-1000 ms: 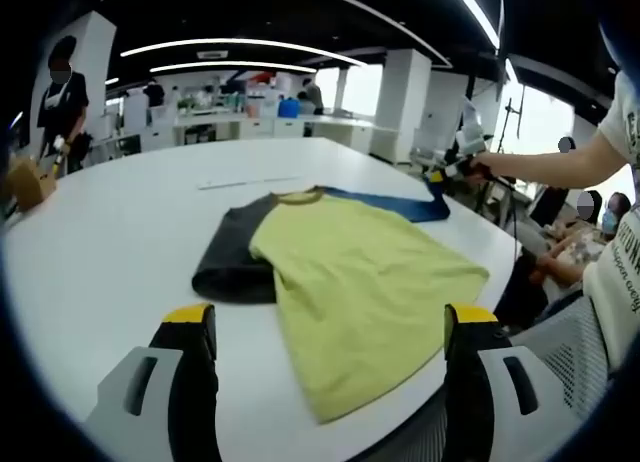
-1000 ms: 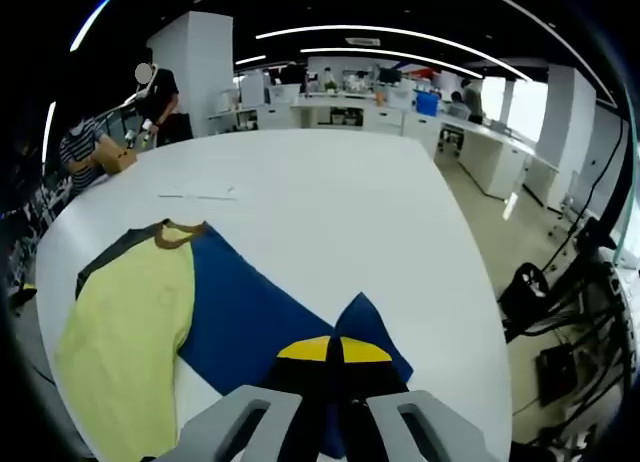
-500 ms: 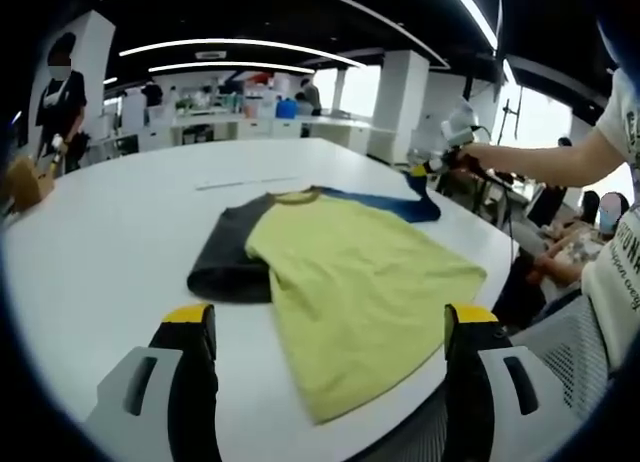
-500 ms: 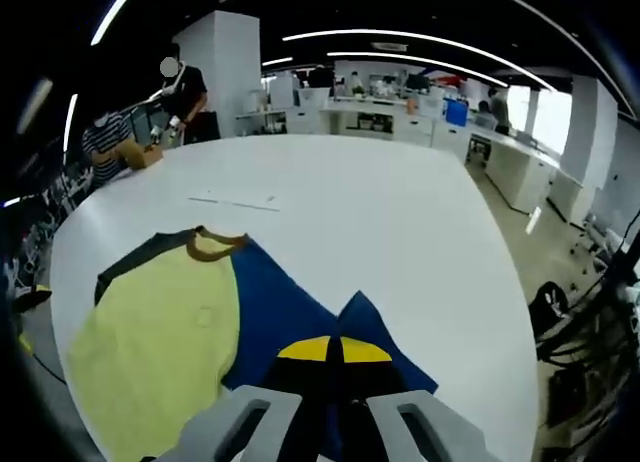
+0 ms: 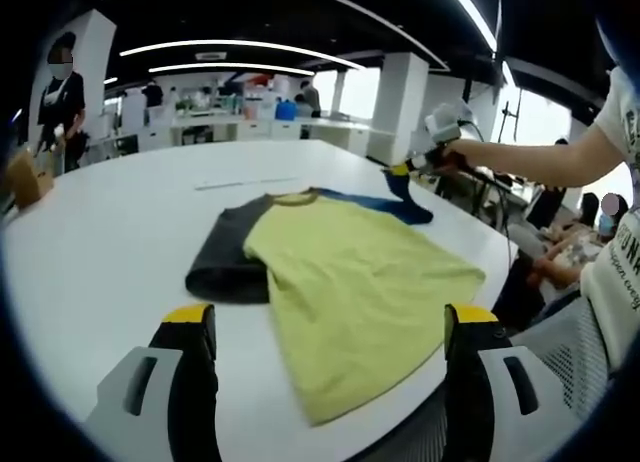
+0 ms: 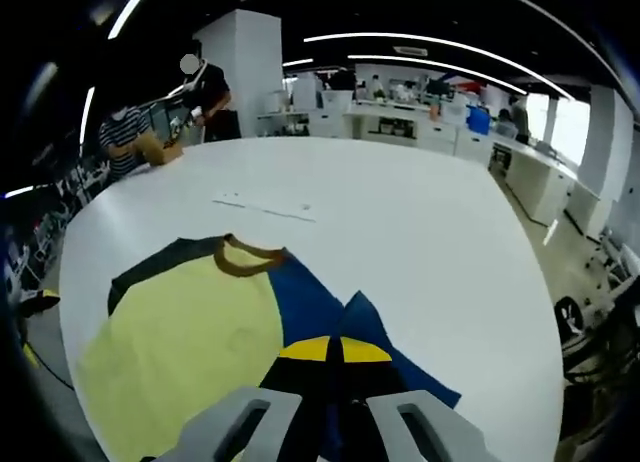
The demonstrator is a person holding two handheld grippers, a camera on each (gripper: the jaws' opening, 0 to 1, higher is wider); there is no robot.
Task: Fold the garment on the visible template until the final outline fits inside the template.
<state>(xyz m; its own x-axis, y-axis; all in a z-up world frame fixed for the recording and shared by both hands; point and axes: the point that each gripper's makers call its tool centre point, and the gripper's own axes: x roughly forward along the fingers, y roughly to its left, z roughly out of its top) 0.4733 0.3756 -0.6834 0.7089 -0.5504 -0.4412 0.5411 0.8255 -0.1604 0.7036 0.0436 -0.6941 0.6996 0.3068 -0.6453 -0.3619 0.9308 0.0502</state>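
White table (image 5: pixel 110 232), unlabelled garment (image 5: pixel 350 282)

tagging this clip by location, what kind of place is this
Likely an open-plan office or lab floor. A big white table holds the shirt, workbenches with gear line the back wall under long ceiling strip lights, and other people work at the table's far edge.

The left gripper view looks low across the white table (image 5: pixel 110 252) from its near edge. The right gripper view faces along the table from close above the blue sleeve (image 6: pixel 330 317). Both share the yellow T-shirt (image 5: pixel 350 282) and the table.
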